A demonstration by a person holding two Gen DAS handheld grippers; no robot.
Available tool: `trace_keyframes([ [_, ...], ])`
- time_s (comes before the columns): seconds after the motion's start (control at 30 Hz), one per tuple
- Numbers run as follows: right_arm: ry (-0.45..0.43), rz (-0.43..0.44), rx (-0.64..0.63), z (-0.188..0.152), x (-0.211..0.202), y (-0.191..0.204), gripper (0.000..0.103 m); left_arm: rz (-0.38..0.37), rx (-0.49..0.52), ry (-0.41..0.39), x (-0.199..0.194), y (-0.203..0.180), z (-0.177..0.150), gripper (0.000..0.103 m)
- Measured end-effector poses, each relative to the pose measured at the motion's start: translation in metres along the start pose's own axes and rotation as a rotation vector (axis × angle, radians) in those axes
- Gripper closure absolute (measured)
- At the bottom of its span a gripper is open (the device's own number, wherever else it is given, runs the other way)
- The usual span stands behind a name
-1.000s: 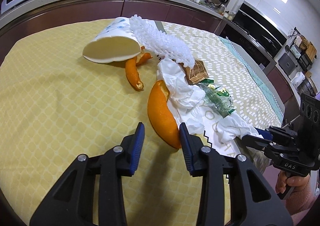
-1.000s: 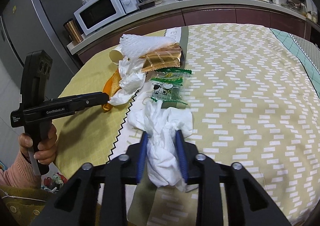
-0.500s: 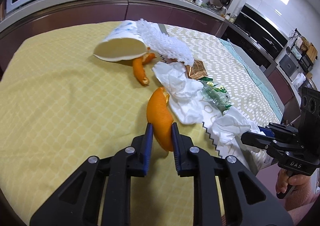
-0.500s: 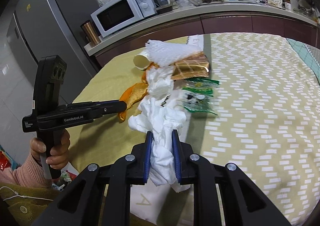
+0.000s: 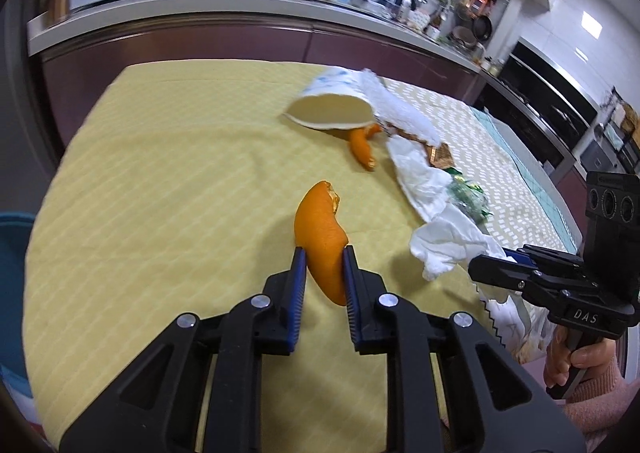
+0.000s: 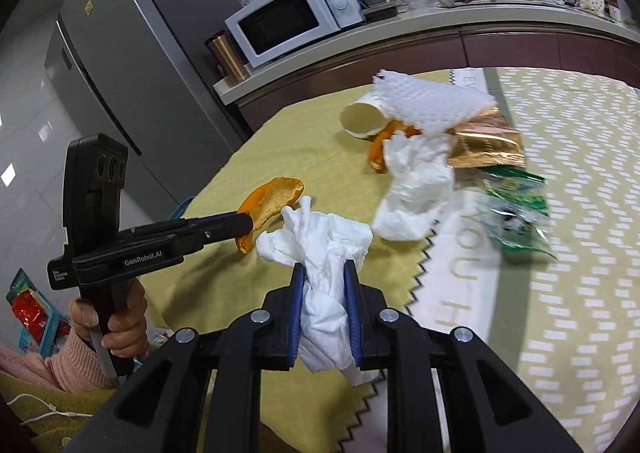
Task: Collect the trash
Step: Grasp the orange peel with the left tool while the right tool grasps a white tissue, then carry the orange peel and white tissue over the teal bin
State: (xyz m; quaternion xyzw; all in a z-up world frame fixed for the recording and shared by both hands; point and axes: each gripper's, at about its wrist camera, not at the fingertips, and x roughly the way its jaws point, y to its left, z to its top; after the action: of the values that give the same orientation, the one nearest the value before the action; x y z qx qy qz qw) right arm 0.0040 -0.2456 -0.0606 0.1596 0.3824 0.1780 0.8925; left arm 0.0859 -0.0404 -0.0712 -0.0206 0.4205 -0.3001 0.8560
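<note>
From the left wrist view, the left gripper, black with blue ribbed pads, is clenched on a large curved piece of orange peel, whose lower half sits between the pads while its torn tip points away from the camera. Beneath it lies a bench covered by a yellow quilted cloth. Farther back, a white paper cup lies on its side with its mouth toward the camera, a smaller strip of orange peel just in front of it and a white foam fruit net draped against its right side. To the right of these, a flat crumpled white tissue, a gold foil wrapper and a green and clear plastic wrapper lie close together in a row. At the right edge the right gripper grasps a bunched white tissue, and a hand in a pink sleeve holds its handle. From the right wrist view, the right gripper is shut on that bunched white tissue, which fans out above the pads and hangs down below them. At left the left gripper, held by a hand in a pink knitted sleeve, pinches the large orange peel above the yellow cloth. Beyond lie the paper cup, the foam net, the small peel, the flat tissue, the gold wrapper and the green wrapper. A white microwave stands on the counter behind, beside a grey refrigerator.
</note>
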Motion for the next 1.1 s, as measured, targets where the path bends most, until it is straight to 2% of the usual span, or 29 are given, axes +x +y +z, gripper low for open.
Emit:
trace_keyframes([
  [0.4, 0.021, 0.087, -0.074, 0.015, 0.032, 0.044, 0.085, 0.081, -0.083, -0.070, -0.051, 0.047, -0.015, 0.084],
  [1.1, 0.043, 0.199, -0.152, 0.031, 0.072, 0.097, 0.085, 0.179, -0.164, -0.134, -0.099, 0.081, -0.034, 0.084],
])
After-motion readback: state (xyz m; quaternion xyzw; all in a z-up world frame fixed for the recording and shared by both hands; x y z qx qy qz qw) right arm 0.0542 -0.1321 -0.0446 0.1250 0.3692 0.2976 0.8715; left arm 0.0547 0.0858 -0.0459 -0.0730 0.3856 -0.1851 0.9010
